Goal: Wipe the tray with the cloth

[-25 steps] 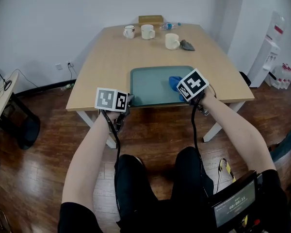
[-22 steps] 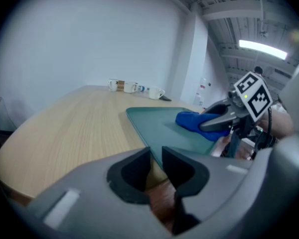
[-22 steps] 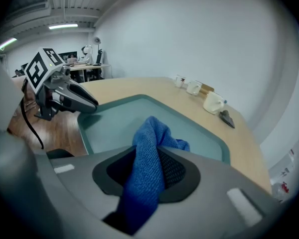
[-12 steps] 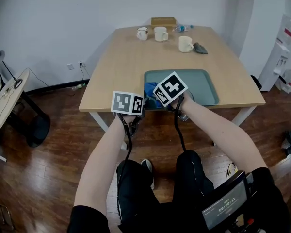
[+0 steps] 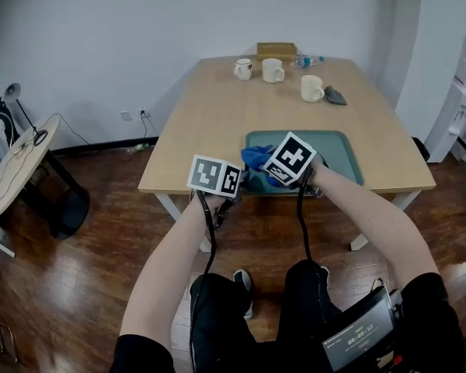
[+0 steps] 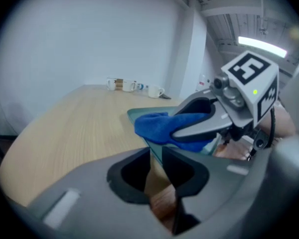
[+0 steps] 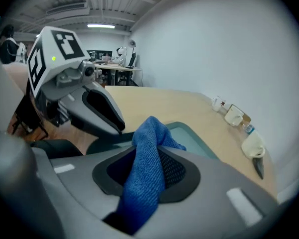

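I hold a gripper in each hand. My left gripper [image 5: 239, 179] has its jaws pinching the near left corner of the green tray [image 5: 338, 150]. That keeps the tray from sliding on the surface [image 5: 210, 115]. This hand has not moved.

My right gripper [image 5: 268, 164] has its jaws pressed on the blue cloth [image 5: 255, 157]. A bunch of the cloth sticks up between them, and the rest hangs down onto the tray.

Here is what changed. A moment ago the cloth was over on the right side of the tray. Now it is at the near left corner, just beside my left jaws. So I dragged it right across the near part of the tray. The two grippers are almost touching now.

I think that was one good wipe. The far part of the tray looks bare, and I think it may need a wipe too. I cannot go more to the left, because my other gripper is in the way.
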